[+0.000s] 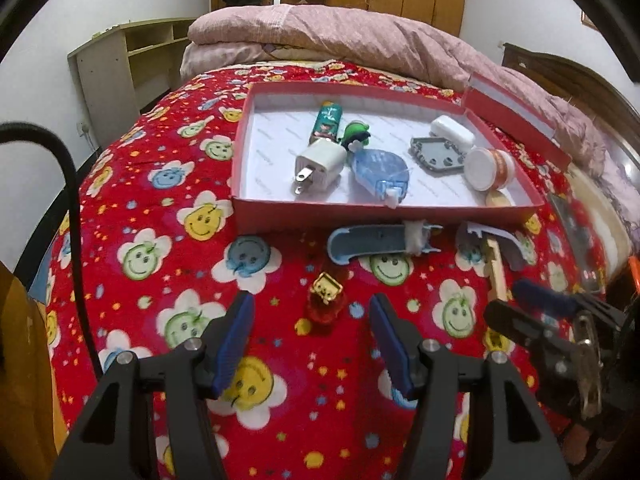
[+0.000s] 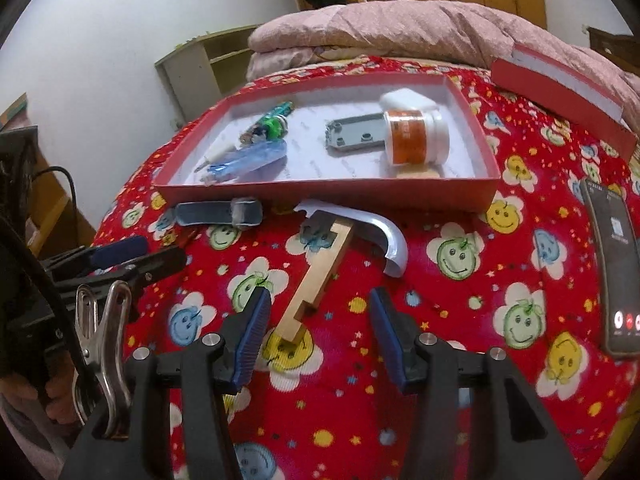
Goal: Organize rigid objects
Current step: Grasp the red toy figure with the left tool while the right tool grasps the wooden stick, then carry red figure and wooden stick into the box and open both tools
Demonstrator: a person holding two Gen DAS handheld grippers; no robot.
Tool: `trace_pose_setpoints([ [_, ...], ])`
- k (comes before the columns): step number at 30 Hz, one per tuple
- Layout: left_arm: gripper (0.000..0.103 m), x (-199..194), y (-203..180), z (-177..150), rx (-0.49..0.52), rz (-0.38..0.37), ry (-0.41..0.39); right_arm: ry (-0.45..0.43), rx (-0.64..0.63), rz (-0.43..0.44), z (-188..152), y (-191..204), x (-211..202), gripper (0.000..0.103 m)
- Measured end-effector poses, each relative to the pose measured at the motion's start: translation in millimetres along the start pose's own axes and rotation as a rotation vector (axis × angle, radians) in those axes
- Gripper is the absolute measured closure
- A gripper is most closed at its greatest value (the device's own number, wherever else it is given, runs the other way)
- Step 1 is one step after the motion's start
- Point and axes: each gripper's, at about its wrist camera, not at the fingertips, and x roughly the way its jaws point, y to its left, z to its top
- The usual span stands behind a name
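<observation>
A red box (image 1: pixel 384 216) (image 2: pixel 328 196) lies on the bed and holds a white charger (image 1: pixel 320 162), a blue tape dispenser (image 1: pixel 380 172), a grey plate (image 1: pixel 436 154) and a white jar (image 1: pixel 486 168) (image 2: pixel 414 136). My left gripper (image 1: pixel 312 340) is open, just short of a small red bottle with a gold cap (image 1: pixel 326 300). My right gripper (image 2: pixel 316 336) is open around the near end of a wooden stick (image 2: pixel 316 280). A blue-grey curved shell (image 1: pixel 372 242) (image 2: pixel 218 212) and a white curved shell (image 2: pixel 368 228) lie before the box.
The box lid (image 2: pixel 560 88) leans at the back right. A phone (image 2: pixel 616 268) lies at the right on the red smiley blanket (image 1: pixel 160 240). A pink quilt (image 1: pixel 340 36) is piled behind. A shelf unit (image 1: pixel 120 64) stands by the left wall.
</observation>
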Motion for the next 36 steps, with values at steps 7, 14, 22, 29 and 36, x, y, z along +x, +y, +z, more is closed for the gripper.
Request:
trace_pose_setpoints([
  [7,0.064,5.2,-10.0,0.2,0.049,0.017,-0.035,-0.025,-0.072,-0.065,-2.7,13.8,3.4,0.081],
  [14,0.082,-0.8,-6.4,-2.9,0.024,-0.053,-0.008,-0.011,-0.079,-0.03,-5.0,10.2,0.2,0.091],
  [22,0.082,-27.6,-9.1,-11.9,0.018,-0.086,-0.041,-0.005,-0.056,0.051,-16.2,10.1,-11.7,0.091],
  [29,0.082,-40.7,-16.8,-5.0,0.012,-0.097,-0.056,-0.027,-0.055,0.084,-17.6,12.1,-21.8,0.091],
  [36,0.082,-47.2,-16.1,7.2,-0.018,-0.092,-0.072,-0.06,-0.021,0.102,-12.8,2.6,-33.0,0.091],
])
